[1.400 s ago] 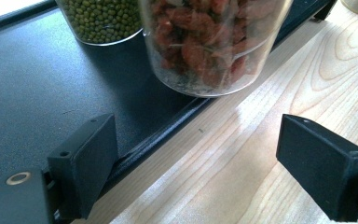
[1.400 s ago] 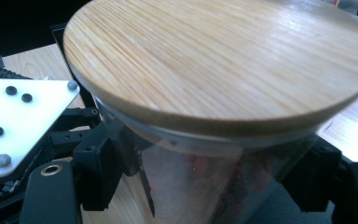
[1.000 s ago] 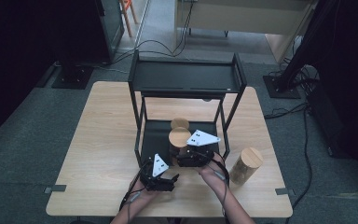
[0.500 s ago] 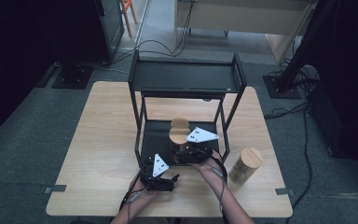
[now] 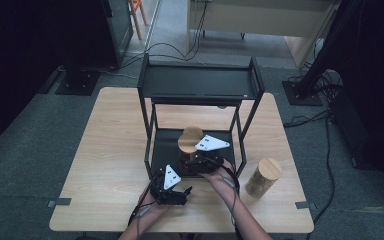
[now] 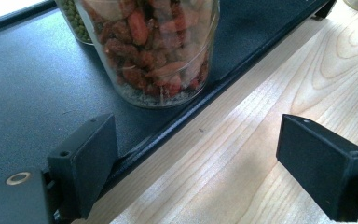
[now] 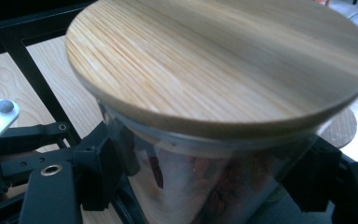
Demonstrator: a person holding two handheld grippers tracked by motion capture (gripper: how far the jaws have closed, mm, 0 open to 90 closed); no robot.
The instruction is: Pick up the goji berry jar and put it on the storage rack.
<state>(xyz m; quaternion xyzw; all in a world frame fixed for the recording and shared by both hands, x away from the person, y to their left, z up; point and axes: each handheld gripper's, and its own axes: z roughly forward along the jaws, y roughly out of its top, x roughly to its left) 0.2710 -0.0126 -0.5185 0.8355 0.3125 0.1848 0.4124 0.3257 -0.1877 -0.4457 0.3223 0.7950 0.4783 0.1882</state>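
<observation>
A glass jar of red dried berries (image 7: 200,186) with a round wooden lid (image 5: 187,142) stands on the lower tray (image 6: 37,84) of a black two-tier rack (image 5: 200,82). My right gripper (image 5: 189,161) is shut on this jar, its jaws pressing the glass from both sides just under the lid (image 7: 214,65). From my left gripper (image 6: 200,168), the same jar (image 6: 161,46) appears resting on the tray. The left gripper (image 5: 172,192) sits low over the table in front of the rack's edge, jaws open with nothing between them.
A second jar, holding green beans (image 6: 74,18), stands right behind the gripped one, its wooden lid (image 5: 195,132) almost touching. A third lidded jar (image 5: 263,176) stands on the wooden table (image 5: 110,150) to the right of the rack. The rack's posts flank the jars.
The right gripper and its jar have shifted slightly on the lower tray. The left gripper has stayed where it was.
</observation>
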